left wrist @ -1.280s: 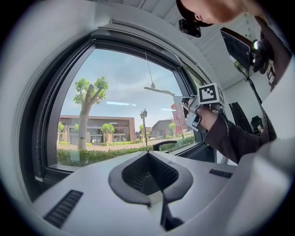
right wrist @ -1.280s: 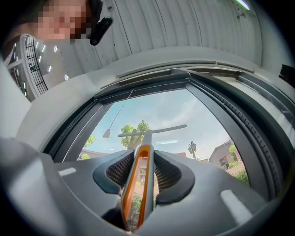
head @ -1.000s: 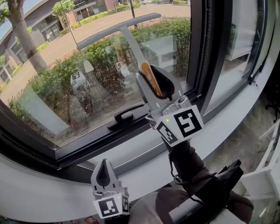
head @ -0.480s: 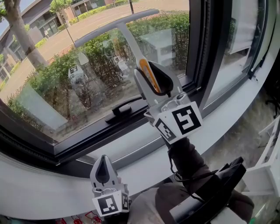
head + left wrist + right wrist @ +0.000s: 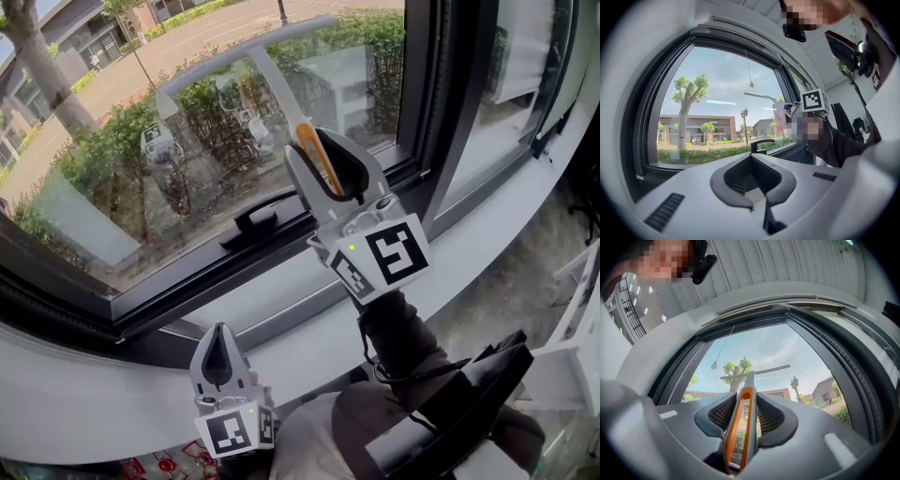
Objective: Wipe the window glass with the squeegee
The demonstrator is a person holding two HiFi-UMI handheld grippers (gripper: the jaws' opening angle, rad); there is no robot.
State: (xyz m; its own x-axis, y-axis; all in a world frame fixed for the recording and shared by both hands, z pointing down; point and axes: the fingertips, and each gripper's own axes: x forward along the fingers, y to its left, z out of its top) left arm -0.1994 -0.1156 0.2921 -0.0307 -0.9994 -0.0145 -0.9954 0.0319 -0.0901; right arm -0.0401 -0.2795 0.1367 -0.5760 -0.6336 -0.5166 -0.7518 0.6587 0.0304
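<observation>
Squeegee blade sits far up the glass, handle clamped in my right gripper; left gripper closed, empty, near the sill.

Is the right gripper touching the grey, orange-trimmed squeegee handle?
Touching. The right gripper view shows the right gripper with its ribbed pads pressed against both sides of the grey, orange-trimmed squeegee handle, with no gap.

The left gripper is seen with its jaws closed together, nothing held between them. Beyond it, the window glass is framed in dark. A black handle is seen low at its right, and the squeegee is raised above that.
</observation>
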